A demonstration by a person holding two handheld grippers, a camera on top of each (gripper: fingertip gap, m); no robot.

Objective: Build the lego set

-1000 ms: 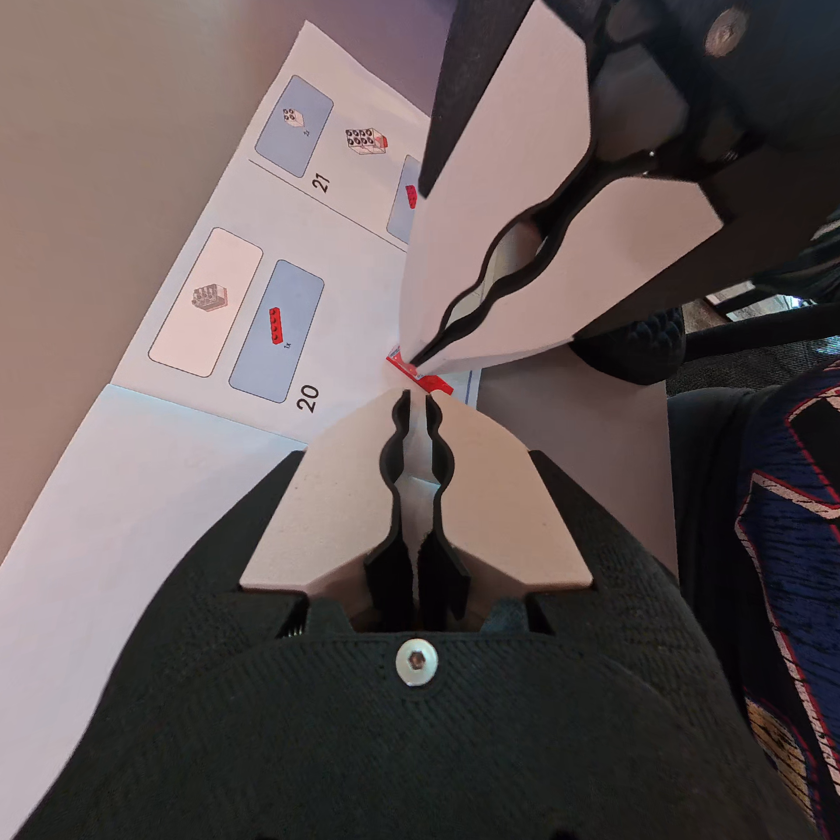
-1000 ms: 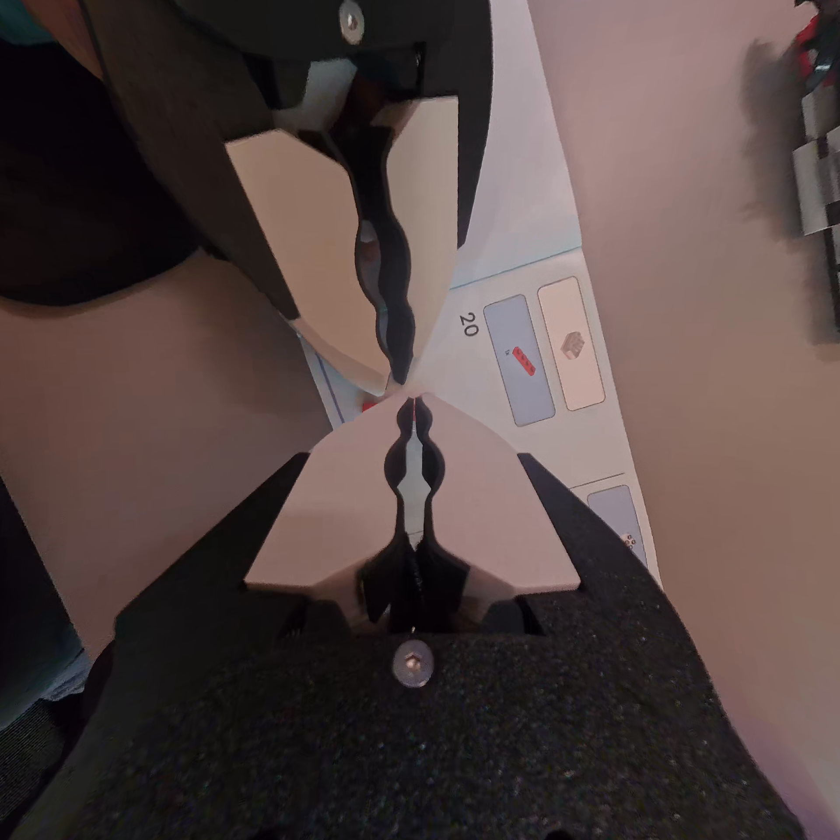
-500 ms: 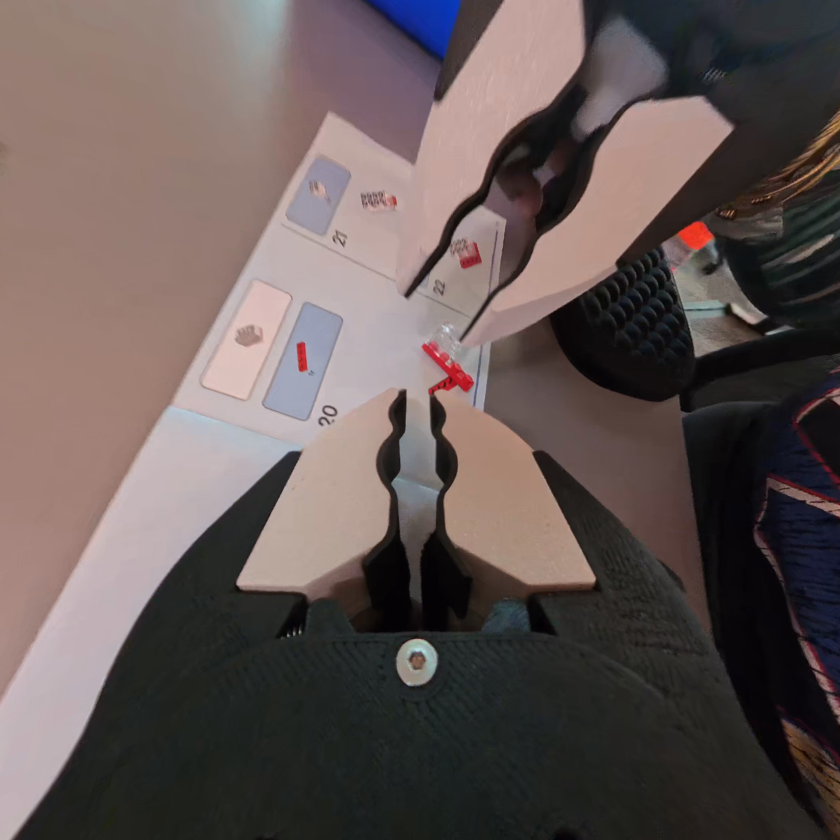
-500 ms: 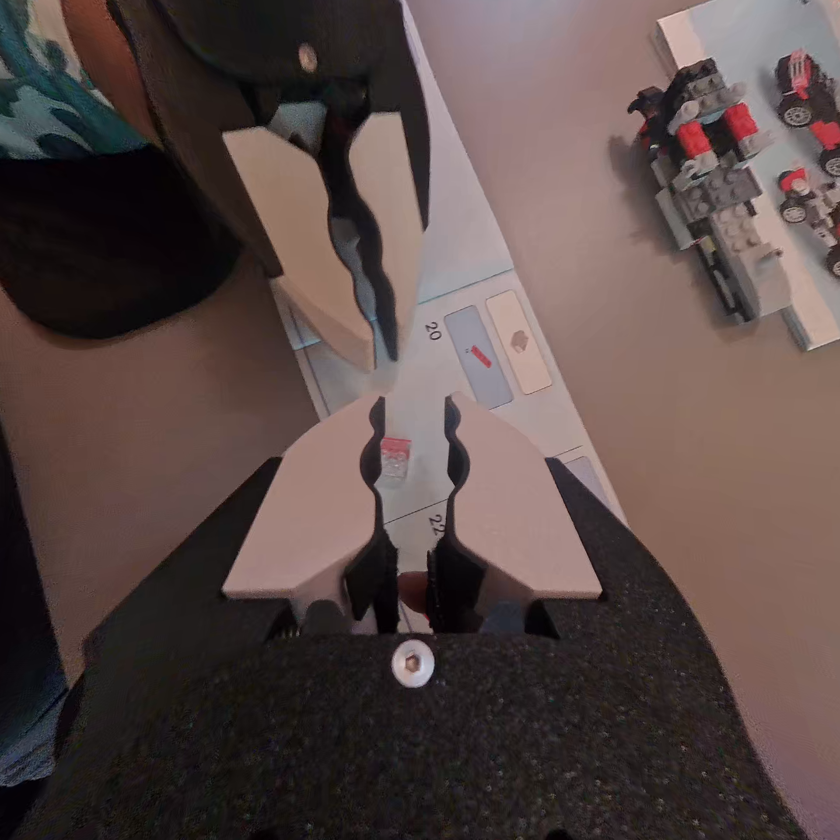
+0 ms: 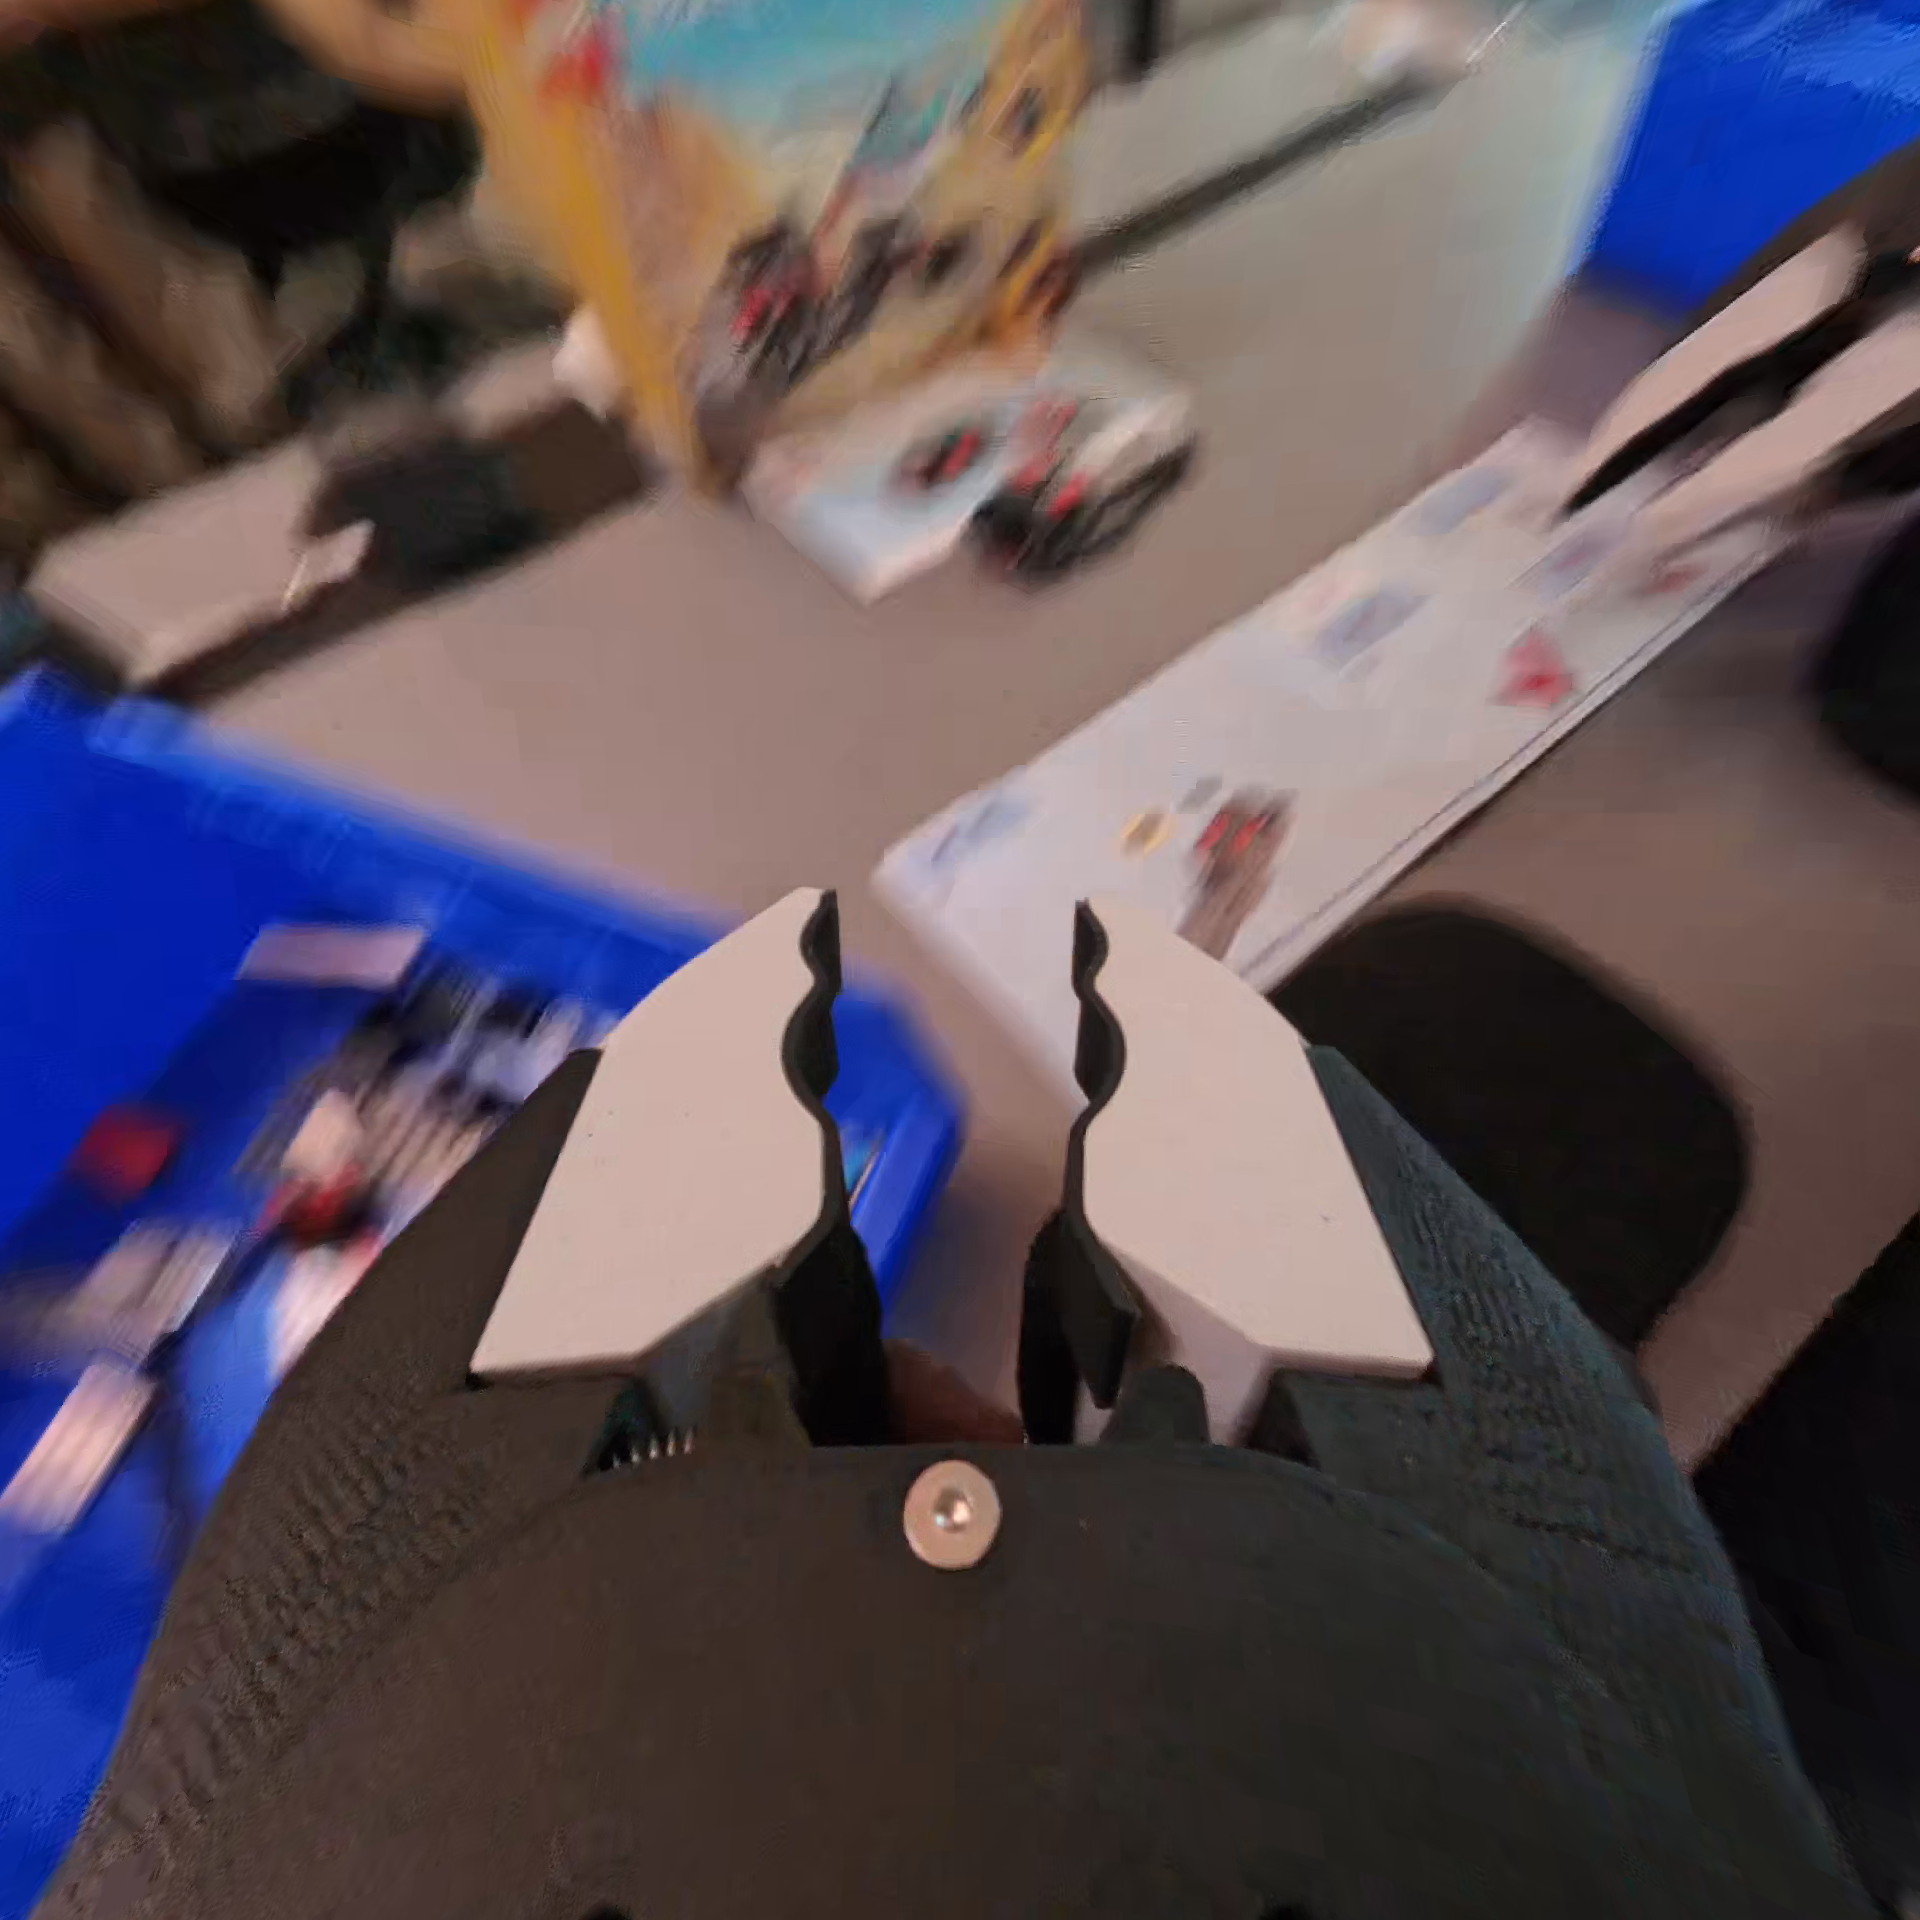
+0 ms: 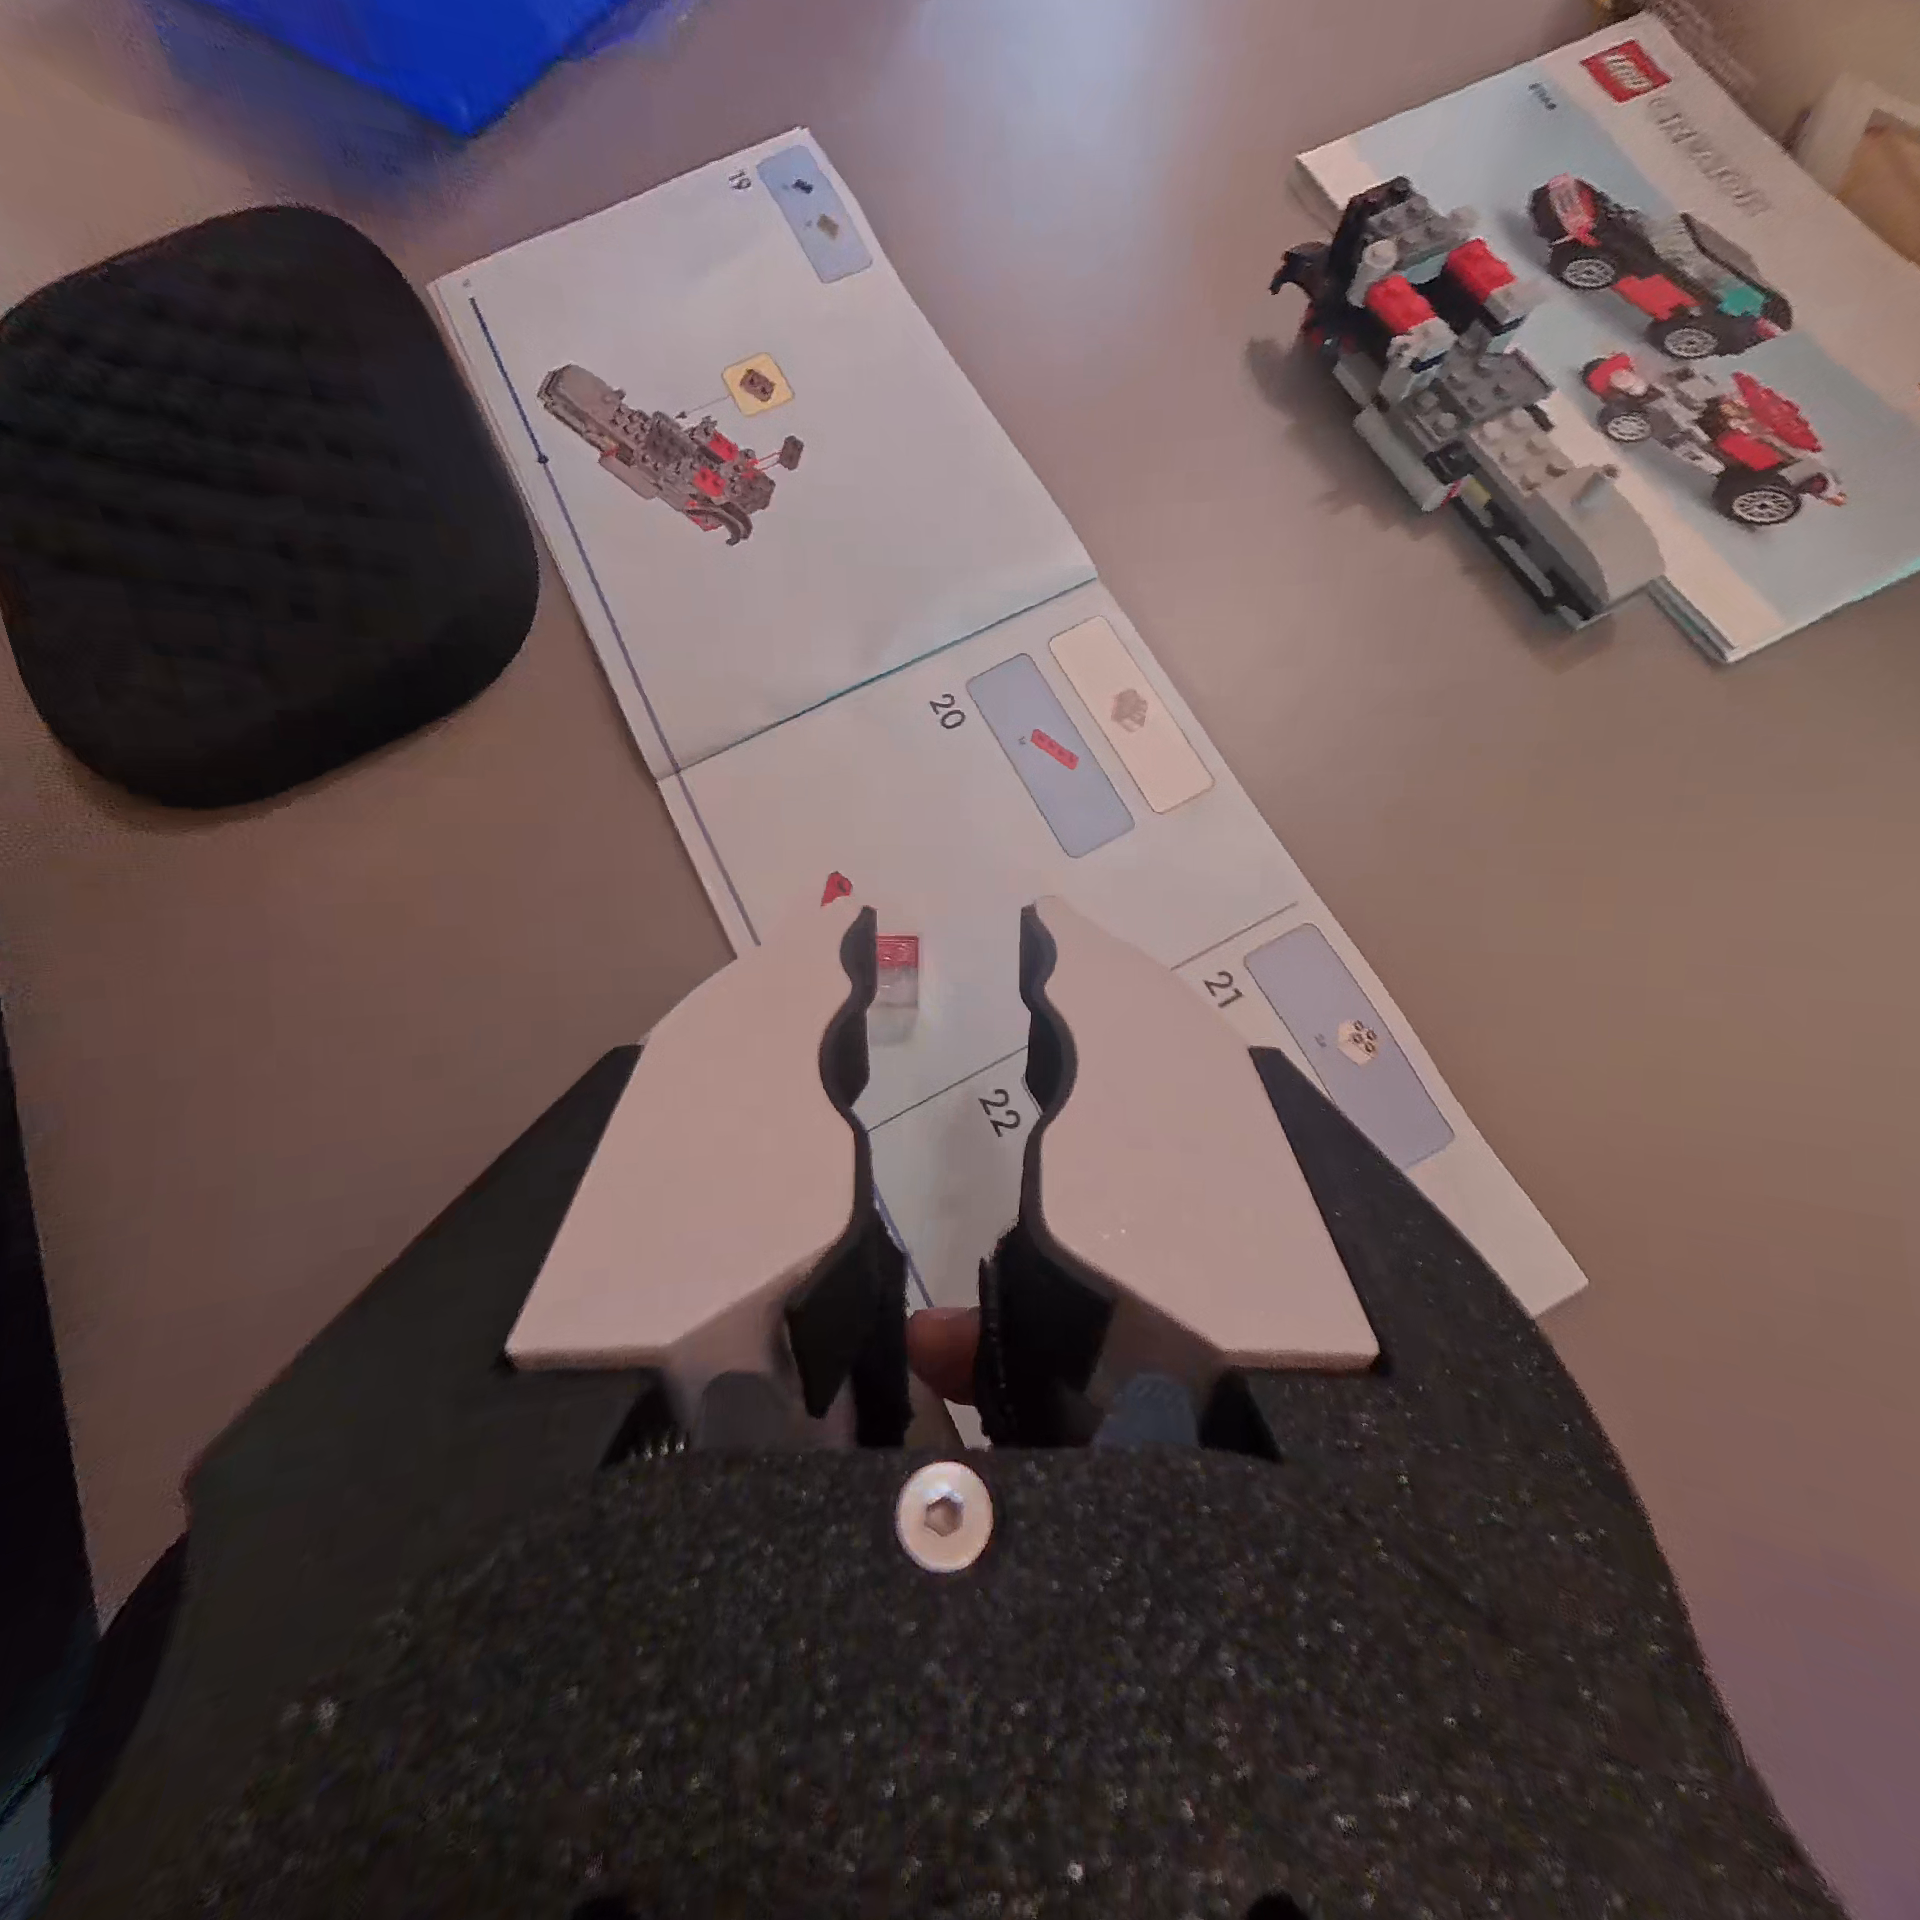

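Observation:
My right gripper [image 6: 945,914] is open and empty, held above the open instruction booklet [image 6: 831,540]. A small red-and-clear brick piece [image 6: 896,977] lies on the page just inside its left finger. A tiny red piece [image 6: 834,888] lies beside it. The partly built grey, red and black vehicle [image 6: 1455,405] rests on the edge of a second booklet [image 6: 1766,582] at the far right. My left gripper [image 5: 951,914] is open and empty, above the corner of a blue bin [image 5: 156,883] of loose pieces. The left wrist view is blurred by motion.
A black textured pad [image 6: 239,499] lies left of the open booklet. A blue bin corner [image 6: 447,52] shows at the top. In the left wrist view, a yellow set box [image 5: 790,208] stands behind the vehicle [image 5: 1049,468], and the right gripper [image 5: 1579,499] is far right. Left tips to right tips: about 30 cm.
Both grippers were shut tip to tip at the red piece. The right one opened and backed off, leaving the piece on the page. The left one swung left to the blue bin and opened.

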